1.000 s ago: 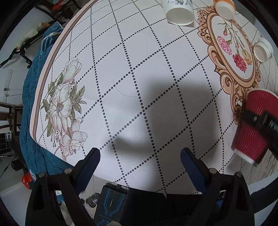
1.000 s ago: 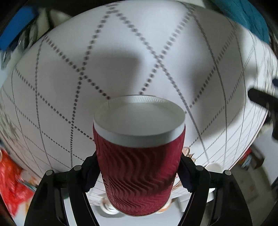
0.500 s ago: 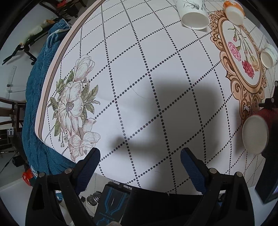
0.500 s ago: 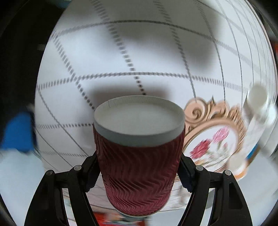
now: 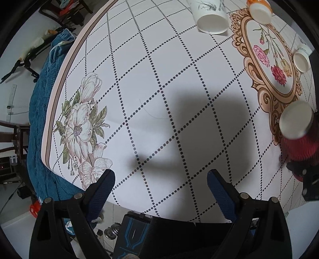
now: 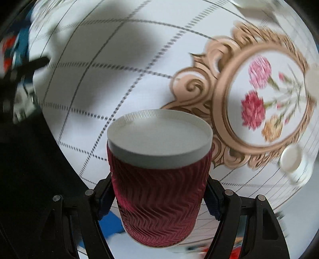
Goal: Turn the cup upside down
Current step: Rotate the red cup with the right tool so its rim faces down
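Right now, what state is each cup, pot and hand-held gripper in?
Red ribbed paper cup: clamped in the air, white base toward the right wrist camera.
Right hand-held gripper: shut on the cup.
Left hand-held gripper: open, holding nothing.
White printed paper cup: on the floral tablecloth, open mouth showing.
Orange pot: on the cloth.
Small white pot: on the cloth.
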{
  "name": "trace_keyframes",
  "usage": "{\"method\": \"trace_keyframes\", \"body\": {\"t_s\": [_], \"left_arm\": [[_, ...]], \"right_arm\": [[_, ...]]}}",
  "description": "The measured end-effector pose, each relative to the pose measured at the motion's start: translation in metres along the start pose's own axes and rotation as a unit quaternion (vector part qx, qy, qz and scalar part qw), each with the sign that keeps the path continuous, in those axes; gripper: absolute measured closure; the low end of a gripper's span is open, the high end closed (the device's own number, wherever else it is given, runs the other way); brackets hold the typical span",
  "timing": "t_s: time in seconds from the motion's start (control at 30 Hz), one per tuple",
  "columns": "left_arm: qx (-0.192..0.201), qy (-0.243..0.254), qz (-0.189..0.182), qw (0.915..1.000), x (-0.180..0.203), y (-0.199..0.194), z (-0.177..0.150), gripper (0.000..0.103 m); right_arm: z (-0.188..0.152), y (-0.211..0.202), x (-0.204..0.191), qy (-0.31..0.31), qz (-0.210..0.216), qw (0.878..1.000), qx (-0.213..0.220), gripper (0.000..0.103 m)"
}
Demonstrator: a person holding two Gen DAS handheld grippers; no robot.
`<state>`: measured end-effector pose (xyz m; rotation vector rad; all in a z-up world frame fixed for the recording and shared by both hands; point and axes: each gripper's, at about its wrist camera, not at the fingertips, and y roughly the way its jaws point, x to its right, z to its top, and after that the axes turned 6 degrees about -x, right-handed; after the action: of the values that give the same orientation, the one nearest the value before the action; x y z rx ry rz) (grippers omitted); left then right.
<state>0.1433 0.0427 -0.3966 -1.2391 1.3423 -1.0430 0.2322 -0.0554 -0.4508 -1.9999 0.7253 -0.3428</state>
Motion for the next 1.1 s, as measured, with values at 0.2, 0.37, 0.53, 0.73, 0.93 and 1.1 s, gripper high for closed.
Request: {"method": "trace_keyframes", "body": {"t_s": [0.2,0.37,0.53,0.73,0.93,1.1], "left_arm": [[0.0,0.008,0.001,1.0,0.007,-0.002,0.001,0.008],[-0.002,0.01,0.001,0.9999,0.009,-0.001,0.0,0.008],[-0.006,0.011,-0.003,0.9999,0.012,0.001,0.004,0.008],[-0.008,0.016,-0.005,0.9998,0.014,0.004,0.008,0.008],[-0.008,0.021,-0.003,0.9997,0.015,0.003,0.011,0.008],[-0.006,0.022,-0.001,0.9997,0.014,0.0,0.016,0.008]], "right_arm": [[0.004,0.0,0.042,0.116,0.084,0.99,0.003,0.025],[0.003,0.002,0.084,0.183,0.133,0.974,-0.003,0.025],[0.003,0.002,0.111,0.209,0.159,0.965,-0.011,0.025],[0.016,-0.002,0.101,0.214,0.162,0.963,-0.016,0.024],[0.037,-0.024,0.118,0.209,0.153,0.966,-0.013,0.02],[0.05,-0.041,0.132,0.214,0.153,0.965,-0.006,0.02]]}}
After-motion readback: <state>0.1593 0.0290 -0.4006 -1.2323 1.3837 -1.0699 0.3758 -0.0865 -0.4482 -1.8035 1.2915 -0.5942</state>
